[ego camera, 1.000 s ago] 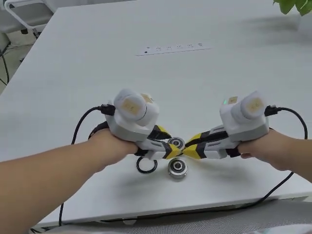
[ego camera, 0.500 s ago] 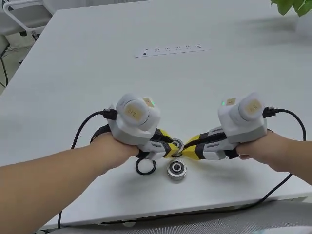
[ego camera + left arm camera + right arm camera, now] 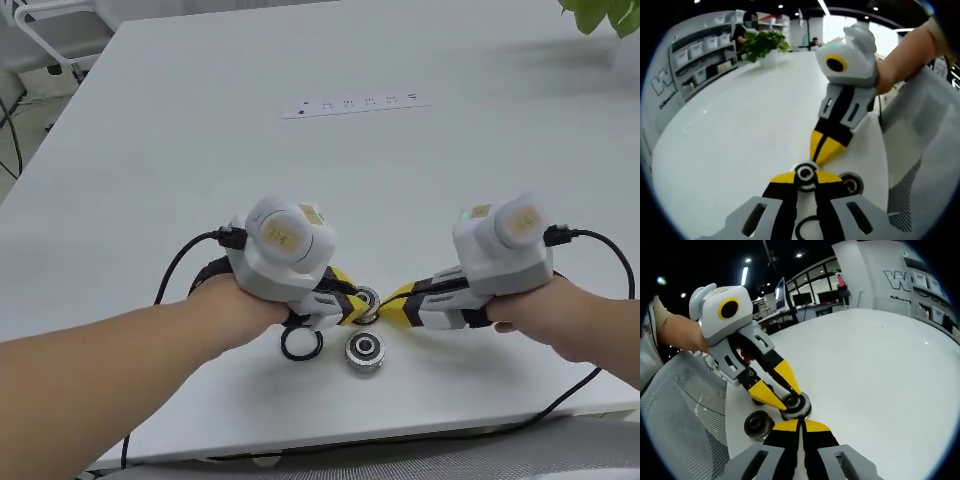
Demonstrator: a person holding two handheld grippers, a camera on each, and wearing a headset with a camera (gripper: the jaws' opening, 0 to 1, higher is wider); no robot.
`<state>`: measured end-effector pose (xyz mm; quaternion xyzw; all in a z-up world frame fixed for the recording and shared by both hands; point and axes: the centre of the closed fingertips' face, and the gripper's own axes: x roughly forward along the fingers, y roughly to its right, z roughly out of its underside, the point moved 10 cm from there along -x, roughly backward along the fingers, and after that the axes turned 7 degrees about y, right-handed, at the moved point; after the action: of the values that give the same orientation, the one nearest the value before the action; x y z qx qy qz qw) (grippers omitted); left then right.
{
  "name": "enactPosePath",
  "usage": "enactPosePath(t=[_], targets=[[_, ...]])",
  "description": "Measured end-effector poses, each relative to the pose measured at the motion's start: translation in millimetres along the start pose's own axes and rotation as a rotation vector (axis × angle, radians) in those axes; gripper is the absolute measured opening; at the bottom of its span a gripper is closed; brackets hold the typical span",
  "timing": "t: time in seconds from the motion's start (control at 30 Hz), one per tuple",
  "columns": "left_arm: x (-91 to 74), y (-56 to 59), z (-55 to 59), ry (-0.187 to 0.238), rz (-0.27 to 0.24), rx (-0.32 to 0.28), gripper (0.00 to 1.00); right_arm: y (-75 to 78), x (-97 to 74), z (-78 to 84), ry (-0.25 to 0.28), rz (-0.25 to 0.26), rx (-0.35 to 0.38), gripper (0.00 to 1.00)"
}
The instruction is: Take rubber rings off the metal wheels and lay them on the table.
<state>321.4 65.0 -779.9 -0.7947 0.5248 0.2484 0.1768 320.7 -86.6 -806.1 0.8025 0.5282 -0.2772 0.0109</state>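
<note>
Left gripper [image 3: 805,180] clamped on wheel [image 3: 805,173], right gripper [image 3: 800,426] closed

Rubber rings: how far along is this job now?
Done: one rubber ring lies loose on the table. In hand: the left gripper clamps a wheel while the right gripper, shut, touches its rim. Left: that wheel's ring, and the second wheel, apparently still ringed.

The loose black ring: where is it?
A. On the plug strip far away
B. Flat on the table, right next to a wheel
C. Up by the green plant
B: in the head view the black ring lies flat on the white table, close beside the wheel that sits near the front edge.
</note>
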Motion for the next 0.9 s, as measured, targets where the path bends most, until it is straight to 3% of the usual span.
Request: enactPosePath(t=[0.2, 0.5, 0.57, 0.63, 0.67, 0.8, 0.9], targets=[[-0.2, 0.7, 0.4, -0.002, -0.011, 0.022, 0.12, 3.4, -2.0, 3.2, 0.025, 0.012, 0.158, 0.00], [0.5, 0.1, -0.5, -0.005, -0.017, 0.027, 0.12, 6.0, -6.1, 4.4, 0.063, 0.009, 0.208, 0.00], [0.5, 0.2, -0.5, -0.005, -0.020, 0.026, 0.12, 7.1, -7.1, 0.9, 0.098, 0.021, 0.210, 0.00], [0.5, 0.3, -0.6, -0.006, -0.023, 0.026, 0.12, 5.7, -9.0, -2.4, 0.121, -0.004, 0.281, 0.00], [0.6, 0.5, -0.8, -0.007, -0.022, 0.027, 0.12, 6.2, -8.2, -1.0, 0.113, 0.009, 0.242, 0.00], [0.5, 1.2, -0.9, -0.007, -0.030, 0.025, 0.12, 4.4, -9.5, -0.6, 0.128, 0.011, 0.284, 0.00], [0.5, 1.3, -1.5, -0.012, -0.032, 0.024, 0.12, 1.8, -9.9, -1.9, 0.129, 0.012, 0.276, 0.00]])
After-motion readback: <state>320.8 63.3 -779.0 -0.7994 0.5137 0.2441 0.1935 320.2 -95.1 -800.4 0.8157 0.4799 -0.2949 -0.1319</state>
